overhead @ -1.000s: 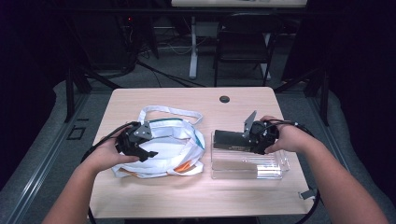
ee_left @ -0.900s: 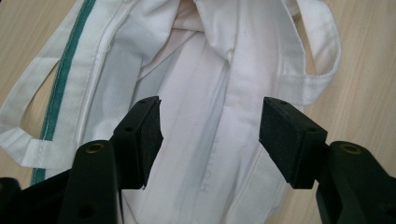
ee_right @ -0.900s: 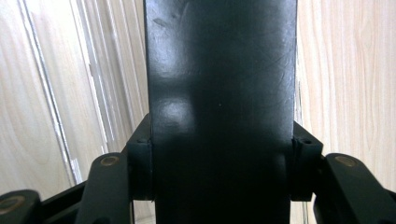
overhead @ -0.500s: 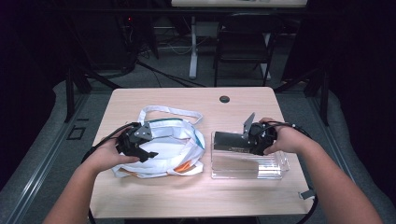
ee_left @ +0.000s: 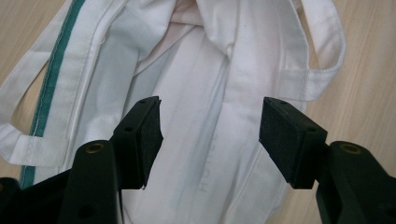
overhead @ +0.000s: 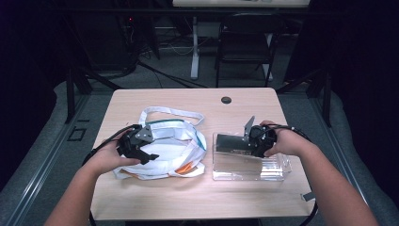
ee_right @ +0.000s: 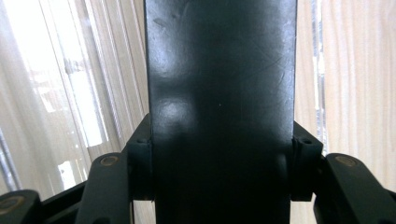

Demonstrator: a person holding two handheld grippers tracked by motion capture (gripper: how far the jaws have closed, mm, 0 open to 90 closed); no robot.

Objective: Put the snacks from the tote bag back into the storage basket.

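A light wooden rectangular table (overhead: 188,197) with a small round black grommet (overhead: 226,100) near its far edge carries everything here. On its left half lies the largest item, a crumpled white cloth tote bag (overhead: 174,150) with a teal-green stripe along one seam, long white strap handles looping toward the far side, and something orange showing at its near edge. In the left gripper view the bag (ee_left: 205,93) lies spread under the jaws, and faint grey printed lettering shows on the fabric, too pale and too cut off to read.

On the right half sits a clear plastic rectangular box (overhead: 249,165), its walls catching the light. A flat, dark rectangular object with a smooth, slightly scuffed surface (overhead: 230,142) is over the far part of the box. No label or brand shows on it.

The right gripper (overhead: 244,143) is clamped on that dark object: in the right gripper view the object (ee_right: 219,93) stands between the two black pads, which press on both its edges, with the clear ribbed plastic behind it.

The left gripper (overhead: 147,149) rests over the bag, jaws standing wide apart, nothing between the pads (ee_left: 149,135) but the cloth below them.
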